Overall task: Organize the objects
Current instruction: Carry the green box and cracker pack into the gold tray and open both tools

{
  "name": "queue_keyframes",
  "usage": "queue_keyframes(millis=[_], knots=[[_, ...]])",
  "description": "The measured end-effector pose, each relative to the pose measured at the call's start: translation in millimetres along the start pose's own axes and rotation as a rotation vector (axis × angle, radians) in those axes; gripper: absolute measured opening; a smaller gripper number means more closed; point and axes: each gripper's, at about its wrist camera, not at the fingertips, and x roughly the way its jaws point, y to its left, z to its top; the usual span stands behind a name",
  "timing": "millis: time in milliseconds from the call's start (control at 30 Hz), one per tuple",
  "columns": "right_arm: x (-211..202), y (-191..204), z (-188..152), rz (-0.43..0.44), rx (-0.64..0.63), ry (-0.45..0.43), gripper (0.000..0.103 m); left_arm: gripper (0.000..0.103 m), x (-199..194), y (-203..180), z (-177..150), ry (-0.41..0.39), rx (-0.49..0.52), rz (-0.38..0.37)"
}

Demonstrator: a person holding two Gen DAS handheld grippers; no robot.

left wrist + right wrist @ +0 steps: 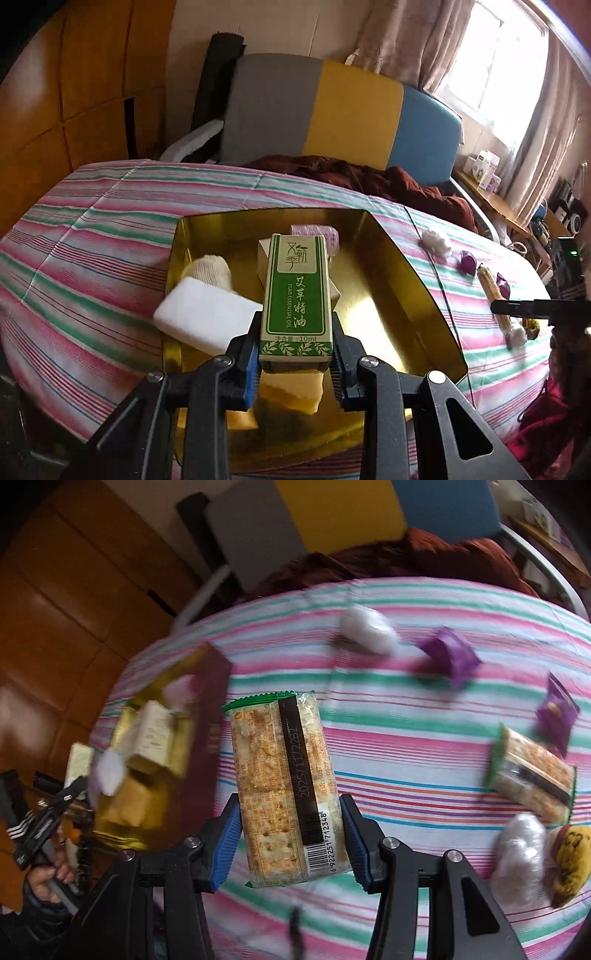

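The left gripper pinches a green carton reading "TSAO ESSENTIAL OIL", "10ml", above the gold tray, which holds a white block on its left. The right gripper clamps a cracker packet printed "2025/11/22B2", barcode 6922251712348, over the striped cloth. Far right lie purple packets. A grey, yellow and blue chair stands beyond.

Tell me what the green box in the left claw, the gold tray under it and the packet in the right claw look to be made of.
Essential oil box: printed cardboard, matte, with folded edges.
Gold tray: probably metal or foil-faced card; its glossy walls mirror the contents.
Cracker packet: clear, shiny plastic film with a crimped zigzag end, crackers visible through it.
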Motion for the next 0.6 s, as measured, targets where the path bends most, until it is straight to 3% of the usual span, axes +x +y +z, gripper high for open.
queue_keyframes(millis=[167, 333, 600], knots=[[-1.7, 48.1, -0.9, 0.104, -0.049, -0.001, 0.052, 0.031, 9.0, 6.5, 9.9, 0.008, -0.018, -0.001], [26.5, 90.1, 2.9, 0.144, -0.079, 0.037, 0.052, 0.031, 16.7, 18.9, 24.3, 0.007, -0.072, 0.004], [86.9, 138.7, 24.9, 0.081, -0.110, 0.097, 0.052, 0.032, 41.2, 33.1, 45.8, 0.022, -0.104, 0.007]])
